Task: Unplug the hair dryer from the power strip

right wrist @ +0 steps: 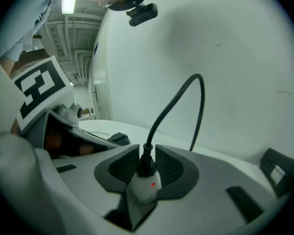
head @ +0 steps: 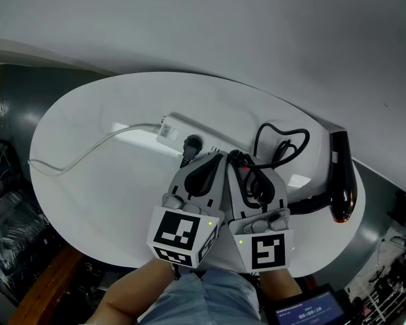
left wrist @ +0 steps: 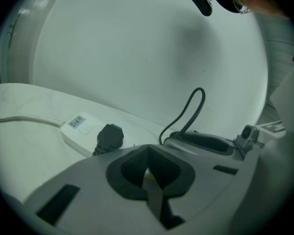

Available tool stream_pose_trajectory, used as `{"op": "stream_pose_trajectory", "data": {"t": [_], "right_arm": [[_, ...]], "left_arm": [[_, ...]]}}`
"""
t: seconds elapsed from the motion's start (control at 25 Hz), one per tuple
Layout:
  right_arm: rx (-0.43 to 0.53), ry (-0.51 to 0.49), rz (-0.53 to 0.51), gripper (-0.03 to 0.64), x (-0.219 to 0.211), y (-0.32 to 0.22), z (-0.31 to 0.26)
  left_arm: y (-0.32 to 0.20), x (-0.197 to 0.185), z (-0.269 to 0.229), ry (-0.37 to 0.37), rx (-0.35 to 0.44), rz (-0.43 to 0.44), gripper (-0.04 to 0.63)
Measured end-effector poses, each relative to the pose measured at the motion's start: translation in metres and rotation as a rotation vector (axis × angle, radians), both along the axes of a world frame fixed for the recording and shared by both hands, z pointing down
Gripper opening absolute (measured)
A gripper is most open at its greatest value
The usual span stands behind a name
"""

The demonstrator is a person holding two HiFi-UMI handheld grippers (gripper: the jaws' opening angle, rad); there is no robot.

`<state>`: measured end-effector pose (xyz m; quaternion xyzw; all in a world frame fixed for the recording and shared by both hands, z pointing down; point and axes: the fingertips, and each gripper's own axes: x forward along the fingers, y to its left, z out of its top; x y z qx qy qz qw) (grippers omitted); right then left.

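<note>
White power strip (head: pixel 170 128) on the round counter (head: pixel 108 195), with the hair dryer (head: pixel 342 175) plug (right wrist: pixel 146 163) between the right claw's (right wrist: pixel 147 155) jaws.
Right claw: jaws narrowly apart, with the black plug neck between the pads. The plug stands on the strip's white, red-lit end. Its black cord (head: pixel 284 144) loops toward the hair dryer, which lies at the counter's right edge. Left claw (left wrist: pixel 147 155): jaws together, nothing visible between them, positioned just beside the right claw over the strip. A second black plug (head: pixel 191 144) sits in the strip near its white cable (head: pixel 88 151) end.
</note>
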<state>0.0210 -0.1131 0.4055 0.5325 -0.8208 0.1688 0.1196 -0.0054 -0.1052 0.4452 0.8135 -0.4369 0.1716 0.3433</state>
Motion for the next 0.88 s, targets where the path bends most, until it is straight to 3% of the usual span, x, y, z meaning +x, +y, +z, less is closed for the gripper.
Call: {"op": "stream_pose_trajectory", "data": {"t": [0.4, 0.72, 0.88], "right_arm": [[-0.026, 0.044, -0.001, 0.081, -0.003, 0.0, 0.008], [-0.034, 0.003, -0.017, 0.054, -0.004, 0.005, 0.004], [0.123, -0.067, -0.079, 0.051, -0.013, 0.007, -0.059]], "left_arm": [[0.003, -0.006, 0.001, 0.021, -0.043, -0.055, -0.003], [0.0, -0.002, 0.002, 0.001, -0.056, -0.017, -0.003], [-0.004, -0.001, 0.003, -0.021, -0.029, -0.004, -0.004]]}}
